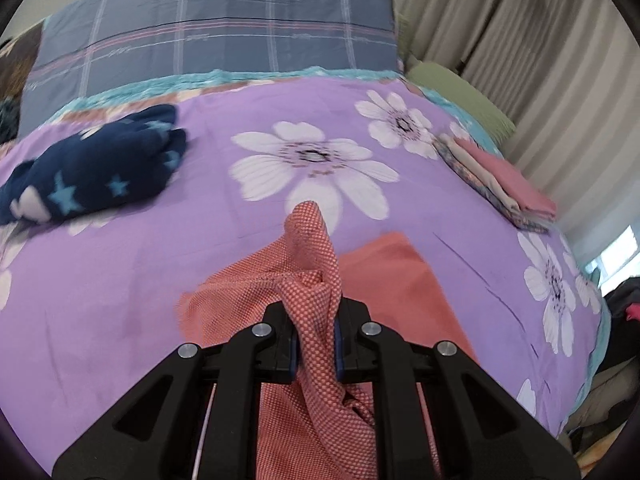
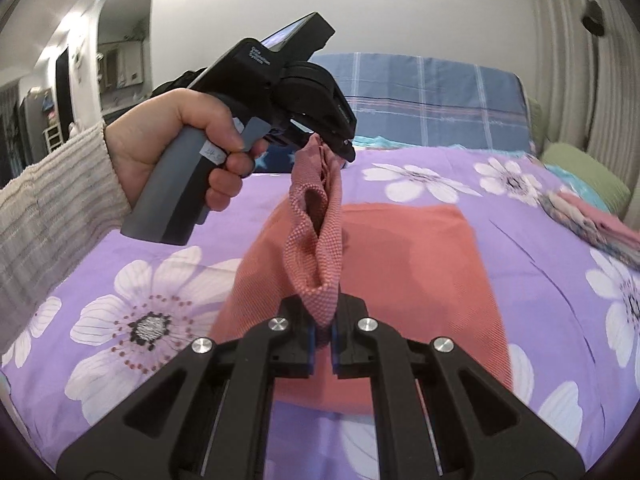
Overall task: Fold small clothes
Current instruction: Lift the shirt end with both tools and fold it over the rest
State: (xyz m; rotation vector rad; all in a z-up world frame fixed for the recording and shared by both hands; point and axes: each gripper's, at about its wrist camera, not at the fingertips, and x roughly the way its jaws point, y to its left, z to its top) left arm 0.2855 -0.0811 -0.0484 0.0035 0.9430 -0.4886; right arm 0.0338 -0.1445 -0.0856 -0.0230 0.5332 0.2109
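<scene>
While its far part lies flat on the purple flowered bedspread (image 1: 120, 300), the coral cloth (image 2: 400, 272) hangs lifted by a bunched edge between both tools. The left gripper (image 1: 316, 338) pinches one end of that edge, the right gripper (image 2: 323, 340) the other. Folded clothes (image 1: 508, 184) sit far right, a starry navy garment (image 1: 92, 168) far left.

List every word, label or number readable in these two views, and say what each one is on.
"Data Collection System": small white print on the black body of the left tool, right wrist view; tiny, so the reading is uncertain.
Handwritten white sticker on its grey handle: too blurred to read, perhaps digits.
Salmon cloth, bedspread, folded stack: no text.
Left wrist view: no text.
</scene>
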